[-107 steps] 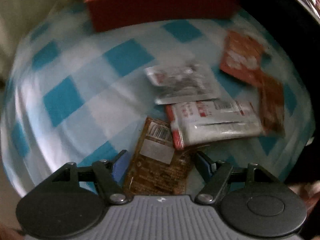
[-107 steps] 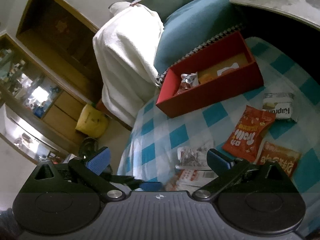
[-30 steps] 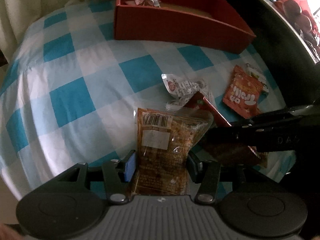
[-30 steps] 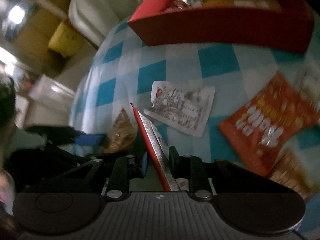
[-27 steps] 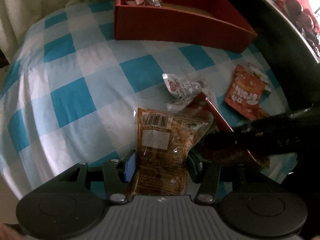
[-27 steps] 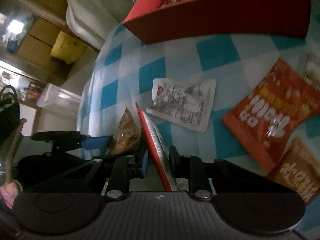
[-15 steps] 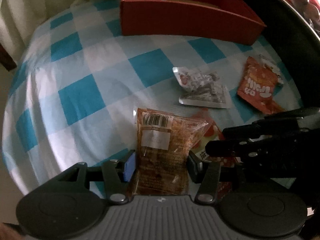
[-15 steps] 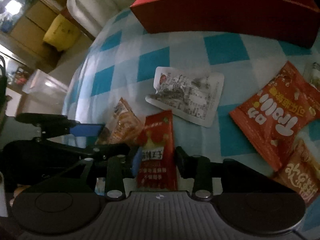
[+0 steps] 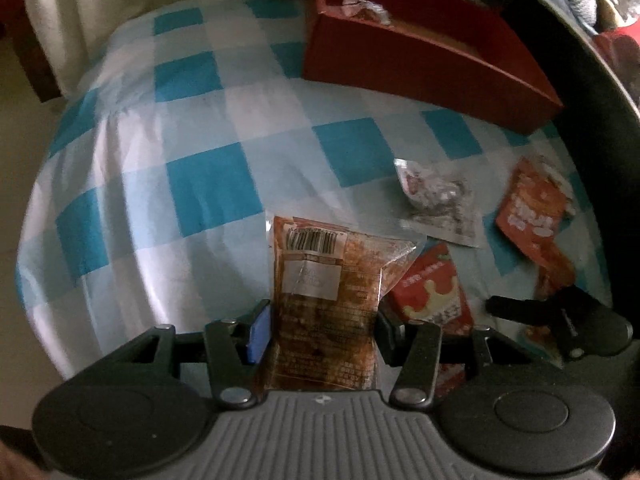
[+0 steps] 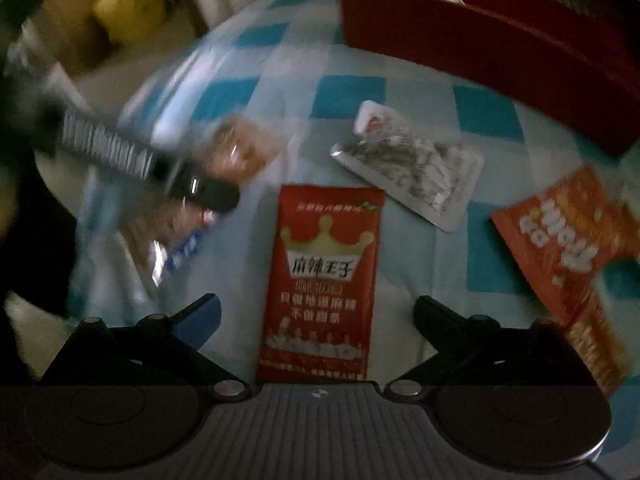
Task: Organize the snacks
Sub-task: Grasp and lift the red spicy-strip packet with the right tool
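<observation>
My left gripper point(image 9: 320, 320) is shut on a brown snack packet point(image 9: 326, 300) with a barcode and holds it above the checked cloth point(image 9: 192, 168). My right gripper point(image 10: 316, 312) is open; a red packet with a crown point(image 10: 324, 276) lies flat on the cloth between its fingers, also seen in the left wrist view point(image 9: 432, 292). The red box point(image 9: 420, 56) stands at the far side with a silver-wrapped snack point(image 9: 362, 2) inside. The left gripper and its packet show blurred in the right wrist view point(image 10: 192, 184).
A silver packet point(image 10: 412, 168) and an orange packet point(image 10: 568, 240) lie on the cloth right of the red packet. Another orange-brown packet point(image 10: 596, 344) lies at the right edge. The cloth drops off at the left. A white-draped chair point(image 9: 80, 12) stands beyond.
My right gripper has opened and let the red crown packet drop flat on the cloth. My left gripper has lifted the brown packet and swung left. Both views have shifted.
</observation>
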### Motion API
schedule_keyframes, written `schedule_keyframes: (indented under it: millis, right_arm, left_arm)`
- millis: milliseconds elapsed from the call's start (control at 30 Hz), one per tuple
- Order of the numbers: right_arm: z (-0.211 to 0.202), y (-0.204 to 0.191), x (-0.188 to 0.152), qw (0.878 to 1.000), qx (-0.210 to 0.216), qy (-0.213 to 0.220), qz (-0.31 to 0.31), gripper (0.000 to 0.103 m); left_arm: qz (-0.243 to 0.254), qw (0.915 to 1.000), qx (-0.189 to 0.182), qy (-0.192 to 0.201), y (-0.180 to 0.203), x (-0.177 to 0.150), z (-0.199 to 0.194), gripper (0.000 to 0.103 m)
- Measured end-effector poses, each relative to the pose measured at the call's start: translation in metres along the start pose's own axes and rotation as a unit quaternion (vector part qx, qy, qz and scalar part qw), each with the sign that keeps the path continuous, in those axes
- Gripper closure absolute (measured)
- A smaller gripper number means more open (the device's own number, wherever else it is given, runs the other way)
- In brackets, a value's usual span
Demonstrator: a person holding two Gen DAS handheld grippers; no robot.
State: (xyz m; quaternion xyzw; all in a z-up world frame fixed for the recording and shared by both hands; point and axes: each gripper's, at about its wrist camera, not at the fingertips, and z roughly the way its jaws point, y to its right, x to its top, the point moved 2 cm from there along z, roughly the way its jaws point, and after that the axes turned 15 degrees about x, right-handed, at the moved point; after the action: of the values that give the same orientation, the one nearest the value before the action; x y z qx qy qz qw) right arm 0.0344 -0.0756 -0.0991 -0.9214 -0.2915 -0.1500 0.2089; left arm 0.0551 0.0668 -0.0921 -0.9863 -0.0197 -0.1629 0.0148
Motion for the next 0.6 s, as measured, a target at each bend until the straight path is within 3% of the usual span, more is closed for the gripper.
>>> schedule_keyframes:
  millis: [133, 300, 467, 500, 600]
  right_arm:
    - [0.012, -0.015, -0.002, 0.997, -0.065, -0.017, -0.026, 0.000]
    - [0.002, 0.001, 0.006, 0.998, -0.038, 0.010, 0.039, 0.000]
    - [-0.007, 0.001, 0.001, 0.997, -0.074, 0.014, 0.020, 0.030]
    - [-0.011, 0.006, 0.002, 0.997, -0.074, 0.016, 0.026, 0.041]
    - [-0.019, 0.014, 0.005, 0.997, -0.068, 0.020, 0.043, 0.049]
  left_arm:
    - [0.006, 0.9999, -0.008, 0.006, 0.001, 0.000, -0.005, 0.057]
    - [-0.011, 0.9998, -0.014, 0.008, -0.006, 0.001, -0.008, 0.057]
    - [-0.012, 0.9996, -0.022, 0.014, -0.005, 0.002, -0.011, 0.057]
    - [-0.011, 0.9996, -0.022, 0.015, -0.004, 0.003, -0.012, 0.057]
    - [-0.009, 0.9996, -0.021, 0.018, -0.002, 0.003, -0.013, 0.057]
